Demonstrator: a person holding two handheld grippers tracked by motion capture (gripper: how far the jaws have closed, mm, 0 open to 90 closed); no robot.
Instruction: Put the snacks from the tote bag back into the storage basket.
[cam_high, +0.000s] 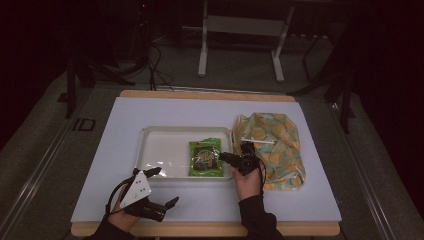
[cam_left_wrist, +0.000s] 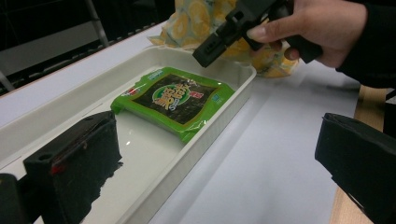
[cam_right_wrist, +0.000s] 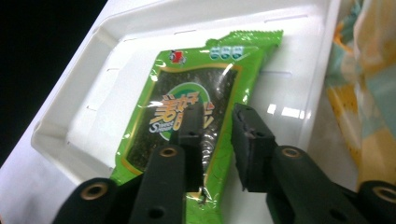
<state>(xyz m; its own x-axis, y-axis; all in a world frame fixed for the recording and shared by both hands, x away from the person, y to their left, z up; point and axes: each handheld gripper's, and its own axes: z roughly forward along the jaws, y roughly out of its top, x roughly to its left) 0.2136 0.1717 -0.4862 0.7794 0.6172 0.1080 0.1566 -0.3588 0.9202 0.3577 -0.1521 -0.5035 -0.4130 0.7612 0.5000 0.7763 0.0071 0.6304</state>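
Right gripper view gives me the right gripper poised over the green seaweed packet, its 2 jaws a narrow gap apart and clasping nothing. That packet lies flat in the white tray, beside the yellow patterned bag. My left gripper is spread wide and empty, 1 jaw over the tray's near corner, the other over the table.

Dim room; white table frame standing on grey floor beyond tabletop's far edge, cables trailing.
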